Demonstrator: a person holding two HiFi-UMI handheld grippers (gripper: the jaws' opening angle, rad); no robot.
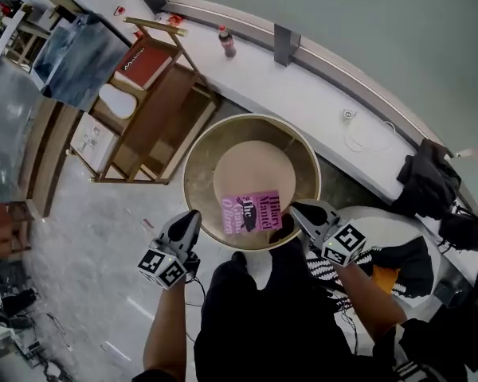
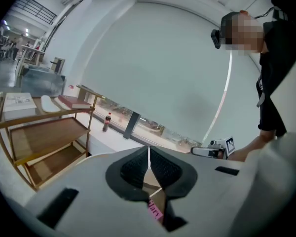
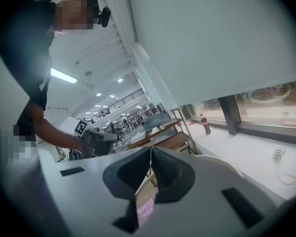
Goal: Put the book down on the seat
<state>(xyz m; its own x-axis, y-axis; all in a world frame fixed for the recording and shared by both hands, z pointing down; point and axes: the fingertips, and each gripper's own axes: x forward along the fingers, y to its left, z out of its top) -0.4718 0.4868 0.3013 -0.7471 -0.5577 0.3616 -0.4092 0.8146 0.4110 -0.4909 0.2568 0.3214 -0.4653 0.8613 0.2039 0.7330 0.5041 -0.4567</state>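
A pink book [image 1: 252, 212] lies flat on the tan cushion of the round seat [image 1: 197, 159], close to its near rim. My left gripper [image 1: 193, 216] hangs shut and empty just left of the seat's rim, a short way from the book. My right gripper [image 1: 293, 208] is shut with nothing between its jaws, its tip beside the book's right edge; I cannot tell whether it touches. In the left gripper view the jaws [image 2: 149, 154] meet, with a strip of the book [image 2: 155, 210] showing below them. In the right gripper view the jaws [image 3: 151, 154] also meet above the book [image 3: 145, 209].
A wooden shelf rack [image 1: 155, 106] with a red book [image 1: 139, 60] stands left of the seat. A cola bottle [image 1: 227, 42] stands on the long white ledge [image 1: 303, 94] behind. Dark clothing [image 1: 426, 177] lies at the right. My black-clad legs fill the bottom middle.
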